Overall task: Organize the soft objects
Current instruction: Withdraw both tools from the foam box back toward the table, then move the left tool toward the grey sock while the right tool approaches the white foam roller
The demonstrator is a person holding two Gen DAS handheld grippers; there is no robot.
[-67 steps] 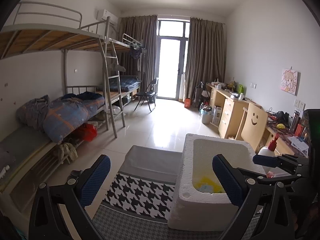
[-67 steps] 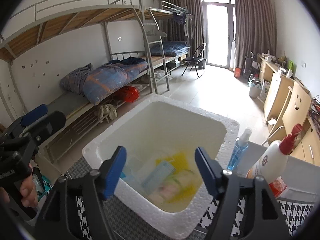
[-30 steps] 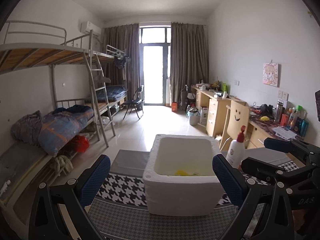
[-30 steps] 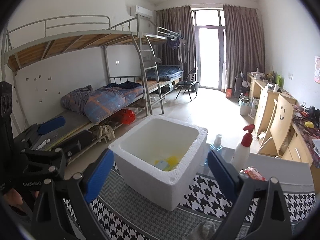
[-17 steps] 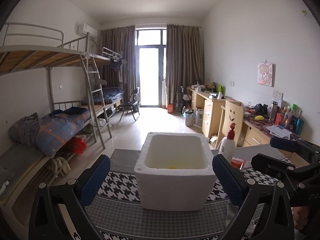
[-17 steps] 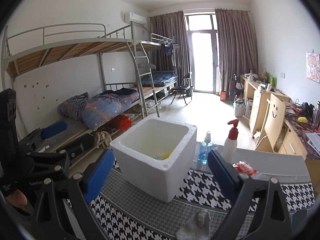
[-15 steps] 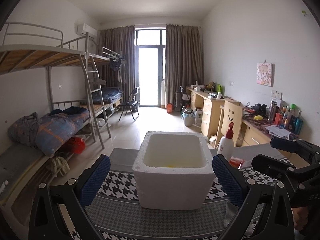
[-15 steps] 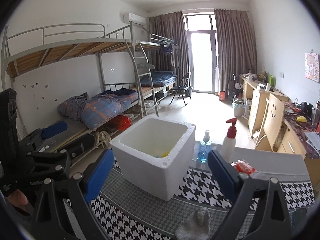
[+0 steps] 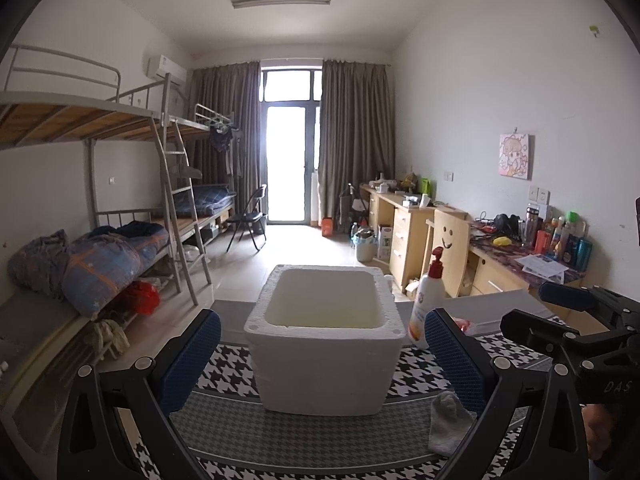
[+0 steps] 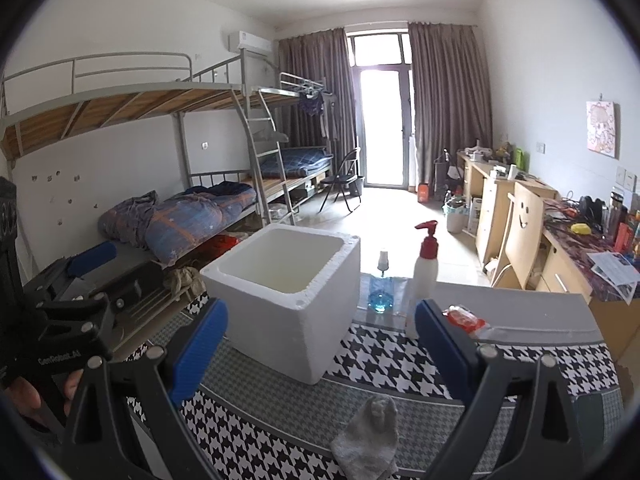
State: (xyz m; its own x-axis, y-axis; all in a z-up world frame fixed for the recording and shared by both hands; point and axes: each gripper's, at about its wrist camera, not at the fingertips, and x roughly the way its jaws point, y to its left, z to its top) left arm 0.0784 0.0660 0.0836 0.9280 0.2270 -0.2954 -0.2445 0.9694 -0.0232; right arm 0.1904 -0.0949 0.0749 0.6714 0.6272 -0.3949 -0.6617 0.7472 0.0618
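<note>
A white foam box [image 9: 324, 336] [image 10: 286, 300] stands on the houndstooth cloth [image 9: 240, 432] [image 10: 400, 360] of the table; from here its contents are hidden. A crumpled grey sock [image 9: 448, 424] [image 10: 370, 432] lies on the cloth in front of the box, to the right. My left gripper [image 9: 324, 360] is open, empty, held back from the box. My right gripper [image 10: 320, 344] is open too, with nothing between its blue pads, the sock just below it.
A white pump bottle with a red top [image 9: 430, 300] [image 10: 424, 276], a blue spray bottle [image 10: 380, 288] and a red packet [image 10: 464, 316] stand right of the box. Bunk beds [image 9: 100, 240] line the left wall, desks [image 9: 420, 224] the right.
Both grippers have drawn back and up from the box; its inside dropped out of sight and the grey sock came into view. Both stayed open.
</note>
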